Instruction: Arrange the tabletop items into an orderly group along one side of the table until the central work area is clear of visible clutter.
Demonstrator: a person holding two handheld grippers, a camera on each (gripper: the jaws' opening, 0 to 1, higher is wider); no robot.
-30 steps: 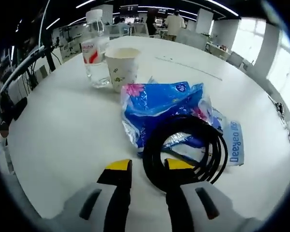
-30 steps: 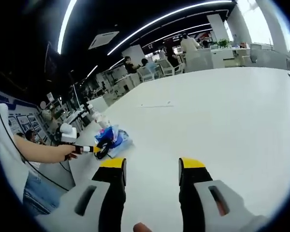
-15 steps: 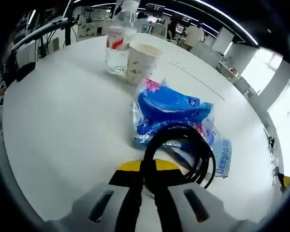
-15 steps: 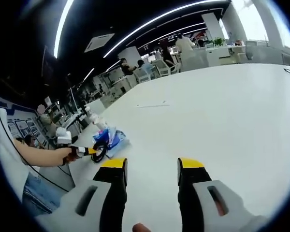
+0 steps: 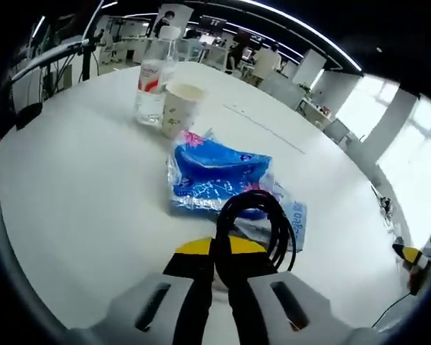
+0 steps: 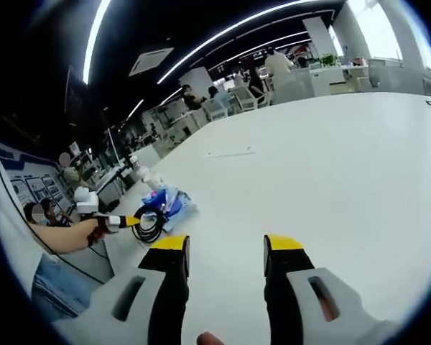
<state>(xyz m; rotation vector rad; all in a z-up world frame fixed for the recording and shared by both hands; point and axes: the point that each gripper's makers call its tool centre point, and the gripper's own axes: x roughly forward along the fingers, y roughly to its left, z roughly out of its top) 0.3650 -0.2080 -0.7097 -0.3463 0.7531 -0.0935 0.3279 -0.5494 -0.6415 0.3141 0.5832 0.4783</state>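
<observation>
Left gripper [image 5: 221, 253]: jaws pinched tight on the near rim of a black cable coil [image 5: 253, 226]. The coil stands up off the white surface [image 5: 79, 194], its far loops over the near edge of a blue plastic packet [image 5: 217, 177]. In the right gripper view the same coil [image 6: 149, 221] hangs from the yellow-tipped jaws, apparently lifted clear, though the view is too small to be sure.

Beyond the packet, a paper cup [image 5: 179, 108] stands upright, touching or just beside a clear water bottle [image 5: 151, 86] with a red label.

Right gripper [image 6: 219, 251]: jaws spread wide, nothing between them, over bare surface well apart from the group. A person's hand [image 6: 92, 230] holds the left gripper there.
</observation>
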